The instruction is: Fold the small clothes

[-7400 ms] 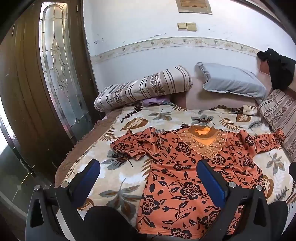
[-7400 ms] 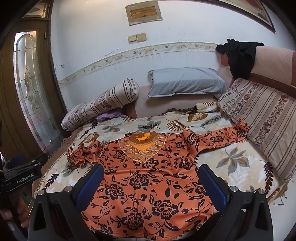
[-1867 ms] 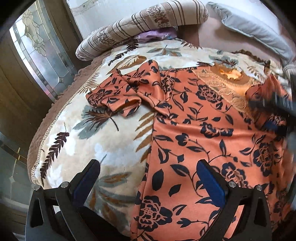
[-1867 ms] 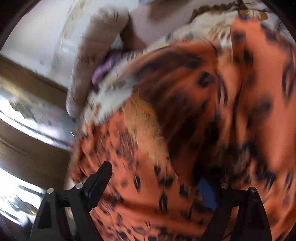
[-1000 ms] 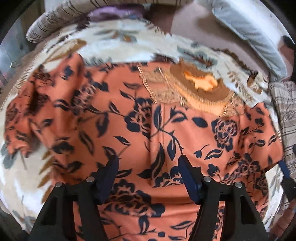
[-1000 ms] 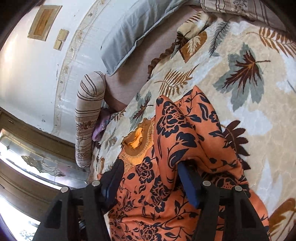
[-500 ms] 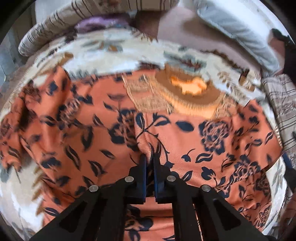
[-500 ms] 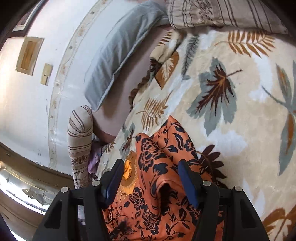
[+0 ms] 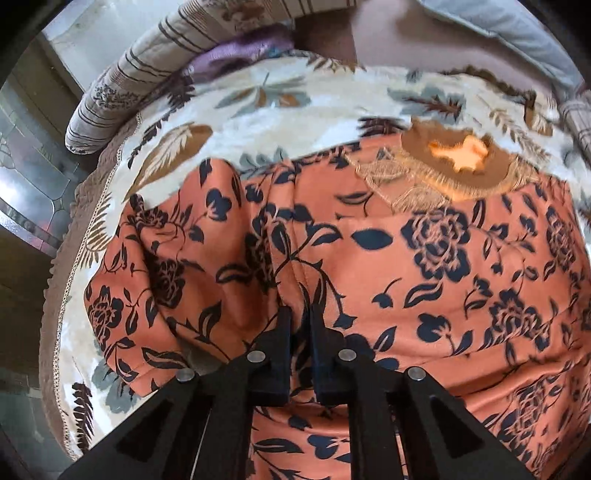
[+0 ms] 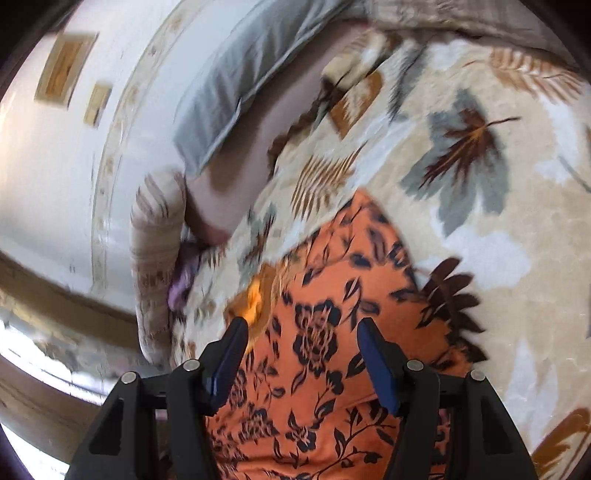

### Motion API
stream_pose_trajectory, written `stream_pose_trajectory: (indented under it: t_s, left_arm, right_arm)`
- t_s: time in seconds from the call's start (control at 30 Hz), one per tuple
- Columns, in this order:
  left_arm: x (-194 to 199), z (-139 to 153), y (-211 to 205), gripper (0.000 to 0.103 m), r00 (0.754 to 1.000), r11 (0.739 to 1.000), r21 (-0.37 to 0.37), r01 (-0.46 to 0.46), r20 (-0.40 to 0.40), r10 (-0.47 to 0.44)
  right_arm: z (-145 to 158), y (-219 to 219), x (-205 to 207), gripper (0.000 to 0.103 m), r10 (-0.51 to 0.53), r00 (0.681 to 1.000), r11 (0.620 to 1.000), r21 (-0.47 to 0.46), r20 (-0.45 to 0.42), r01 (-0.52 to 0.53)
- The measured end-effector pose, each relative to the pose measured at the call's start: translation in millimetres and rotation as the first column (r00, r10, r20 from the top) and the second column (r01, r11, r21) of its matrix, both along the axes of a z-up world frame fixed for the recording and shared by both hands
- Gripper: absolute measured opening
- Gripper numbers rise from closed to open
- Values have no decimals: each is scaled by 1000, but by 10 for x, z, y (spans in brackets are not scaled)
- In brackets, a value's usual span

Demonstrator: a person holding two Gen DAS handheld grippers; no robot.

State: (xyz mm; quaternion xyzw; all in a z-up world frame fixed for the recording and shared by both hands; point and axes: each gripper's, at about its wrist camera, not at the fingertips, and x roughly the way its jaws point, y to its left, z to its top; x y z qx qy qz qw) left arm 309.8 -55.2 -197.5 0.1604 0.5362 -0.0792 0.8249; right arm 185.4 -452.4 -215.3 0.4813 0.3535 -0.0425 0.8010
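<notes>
an orange top w/ dark floral print [image 9: 424, 258] is spread over a leaf-print blanket [image 9: 258, 110], filling the centre and lower right of the left wrist view; its embroidered neckline [image 9: 454, 162] is seen upper right of the frame, and a sleeve [image 9: 162, 266] is bunched at mid left. a fold of the cloth is pinched up into a ridge at lower centre by the left gripper [image 9: 301, 321], whose jaws are nearly closed w/ fabric clamped between them. in the right wrist view the same top [image 10: 325, 369] is found at bottom centre, blurred, w/ the blanket [image 10: 498, 184] stretching to the right. the right gripper [image 10: 301, 336] is held abt half open above the cloth; nothing is gripped between its blue pads [image 10: 373, 354], and whether the cloth is touched can't be told. a striped bolster [image 9: 155, 74] is laid at the upper left of the left wrist view, w/ a purple cloth [image 9: 236, 51] tucked beside it and a grey pillow [image 9: 517, 29] at upper right. a white wall [image 10: 55, 166] w/ a patterned border strip is seen at the left of the right wrist view.
</notes>
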Motion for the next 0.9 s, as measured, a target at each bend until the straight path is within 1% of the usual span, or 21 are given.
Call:
stream_pose_trajectory:
  t_s: [0.07, 0.1, 0.13, 0.17, 0.2, 0.23, 0.27, 0.3, 0.33, 0.4, 0.43, 0.47, 0.53, 0.6, 0.63, 0.67, 0.73, 0.77, 0.8, 0.83, 0.9]
  left_arm:
    - [-19, 67, 55, 15, 1000, 1000, -20, -11, 16, 11]
    - [-22, 132, 119, 17, 999, 999, -40, -25, 24, 26]
    - [-20, 231, 240, 17, 998, 997, -57, -47, 39, 50]
    - [3, 293, 345, 18, 996, 996, -61, -65, 54, 69]
    - [14, 357, 459, 23, 994, 995, -61, -83, 69, 87]
    - [23, 464, 652, 31, 988, 992, -60, -115, 92, 120]
    - [39, 562, 863, 35, 980, 986, -61, -154, 116, 160]
    - [61, 647, 1075, 43, 970, 979, -65, -195, 137, 203]
    - [72, 721, 1290, 50, 956, 968, -71, -240, 154, 249]
    - [74, 825, 1729, 56, 920, 936, -83, -342, 174, 352]
    - [74, 849, 1950, 57, 899, 915, -93, -392, 175, 403]
    - [66, 850, 2141, 57, 880, 894, -111, -434, 161, 447]
    - [40, 783, 2376, 58, 860, 861, -158, -483, 99, 500]
    - [12, 675, 2475, 60, 852, 836, -211, -507, 28, 523]
    - [-21, 615, 2491, 60, 846, 821, -242, -517, 1, 533]
    - [-51, 568, 2465, 61, 844, 813, -263, -520, -14, 536]
    - [-116, 472, 2305, 63, 859, 815, -292, -501, -52, 510]
    - [-127, 415, 2206, 64, 871, 814, -323, -483, -86, 483]
    - [-135, 402, 2110, 66, 878, 809, -350, -473, -108, 467]
    - [-121, 359, 2005, 66, 883, 796, -390, -464, -136, 448]
    - [-71, 284, 1876, 69, 882, 774, -427, -467, -170, 439]
  right_arm:
    - [-181, 147, 171, 65, 84, 991, 996, -9, -99, -86]
    - [-273, 202, 239, 65, 118, 981, 993, -9, -154, -120]
    - [-394, 271, 309, 65, 158, 962, 986, -8, -224, -164]
    - [-420, 306, 321, 65, 159, 960, 985, -30, -233, -170]
    - [-380, 323, 314, 64, 147, 964, 985, -54, -223, -163]
    - [-321, 343, 312, 65, 149, 964, 983, -75, -218, -168]
    - [-259, 361, 301, 65, 153, 967, 980, -95, -202, -175]
    - [-203, 379, 282, 65, 152, 971, 978, -114, -182, -175]
    - [-152, 395, 260, 65, 146, 975, 976, -139, -166, -170]
    - [-75, 439, 224, 65, 135, 980, 969, -187, -148, -162]
    - [-50, 460, 215, 65, 133, 981, 968, -196, -138, -159]
    - [-28, 485, 224, 65, 134, 982, 967, -197, -132, -159]
    - [-6, 526, 233, 65, 141, 983, 970, -184, -113, -160]
    - [16, 566, 259, 65, 153, 983, 970, -174, -100, -168]
    - [22, 587, 264, 65, 159, 983, 969, -176, -96, -174]
    - [28, 607, 267, 65, 162, 982, 967, -183, -95, -177]
    - [27, 612, 258, 65, 161, 982, 966, -189, -95, -177]
    - [12, 594, 253, 65, 161, 982, 967, -185, -98, -177]
    - [-4, 574, 250, 65, 158, 982, 969, -177, -101, -174]
    - [-13, 562, 248, 65, 155, 983, 970, -174, -102, -171]
    - [-31, 525, 244, 65, 146, 984, 974, -162, -101, -161]
